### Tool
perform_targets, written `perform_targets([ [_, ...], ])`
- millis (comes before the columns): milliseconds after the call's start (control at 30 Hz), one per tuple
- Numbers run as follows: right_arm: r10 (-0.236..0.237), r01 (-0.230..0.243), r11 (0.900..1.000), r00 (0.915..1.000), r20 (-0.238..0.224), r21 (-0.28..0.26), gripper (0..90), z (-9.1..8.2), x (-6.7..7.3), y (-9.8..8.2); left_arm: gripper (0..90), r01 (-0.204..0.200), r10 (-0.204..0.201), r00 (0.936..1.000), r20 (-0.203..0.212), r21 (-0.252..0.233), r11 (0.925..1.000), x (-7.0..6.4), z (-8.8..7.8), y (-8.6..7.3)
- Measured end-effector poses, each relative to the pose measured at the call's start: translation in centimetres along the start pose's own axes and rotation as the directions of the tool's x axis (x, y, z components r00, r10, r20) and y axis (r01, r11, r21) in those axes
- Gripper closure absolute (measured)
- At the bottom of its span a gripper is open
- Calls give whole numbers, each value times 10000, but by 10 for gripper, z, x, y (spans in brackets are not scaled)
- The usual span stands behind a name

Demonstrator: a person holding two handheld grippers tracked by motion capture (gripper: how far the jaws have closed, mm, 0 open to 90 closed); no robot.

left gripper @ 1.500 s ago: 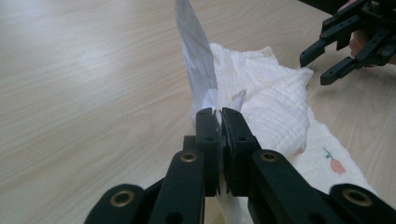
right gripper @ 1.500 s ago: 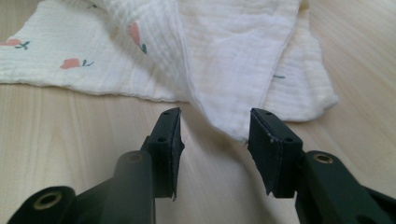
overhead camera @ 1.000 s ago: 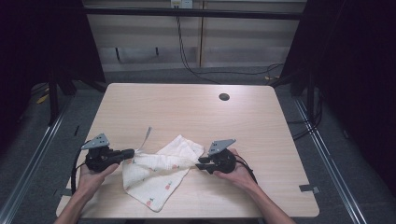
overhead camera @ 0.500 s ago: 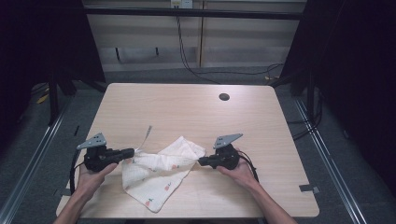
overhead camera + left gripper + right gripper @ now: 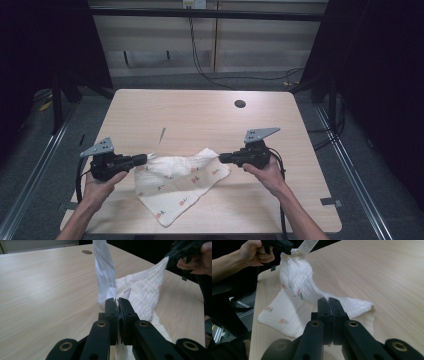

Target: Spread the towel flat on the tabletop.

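cloth (image 5: 177, 180) on table (image 5: 200, 120) near edge, probably partly lifted, between grippers

A white cloth (image 5: 180, 182) printed with small pink flowers lies on the pale wood-grain table (image 5: 200, 120), between black tongs.

Setting: a laboratory-type recording station, not a domestic room. A plain light-wood table (image 5: 200, 120) with a round cable hole (image 5: 240, 104) is placed on grey carpeted floor (image 5: 360, 165). It is flanked on both sides by metal rails (image 5: 35, 170) and enclosed by black curtains (image 5: 380, 60). A pale panelled wall (image 5: 165, 45) is seen behind, with black cables (image 5: 200, 60) hung from a socket (image 5: 194, 4) and trailed along the floor. A dark horizontal bar (image 5: 200, 13) is mounted above the far edge. A strip of tape (image 5: 331, 202) is stuck to the table corner.
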State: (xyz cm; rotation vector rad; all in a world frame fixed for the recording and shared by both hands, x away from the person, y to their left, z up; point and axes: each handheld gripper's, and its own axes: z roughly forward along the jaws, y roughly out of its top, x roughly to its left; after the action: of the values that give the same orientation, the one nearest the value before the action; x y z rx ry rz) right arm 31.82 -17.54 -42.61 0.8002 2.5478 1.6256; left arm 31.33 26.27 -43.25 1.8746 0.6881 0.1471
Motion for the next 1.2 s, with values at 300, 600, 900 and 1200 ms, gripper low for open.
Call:
perform_targets([
  [300,-123,153,9987,9981,601,-495,890,-46,5,18,869,-423,425,9988,237,-74,9991,-12,10,20],
  [600,-315,406,9952,9943,1022,-888,891,-83,11,35,870,-905,928,9952,320,-687,9935,-25,15,50],
  [900,-668,872,9873,9863,1507,-1327,890,-115,33,50,870,-1567,1649,9854,423,-1531,9757,-49,0,83],
  [1200,-1301,1507,9654,9857,1075,-2128,890,-150,78,60,870,-2336,2526,9662,509,-2412,9420,-87,-22,99],
])
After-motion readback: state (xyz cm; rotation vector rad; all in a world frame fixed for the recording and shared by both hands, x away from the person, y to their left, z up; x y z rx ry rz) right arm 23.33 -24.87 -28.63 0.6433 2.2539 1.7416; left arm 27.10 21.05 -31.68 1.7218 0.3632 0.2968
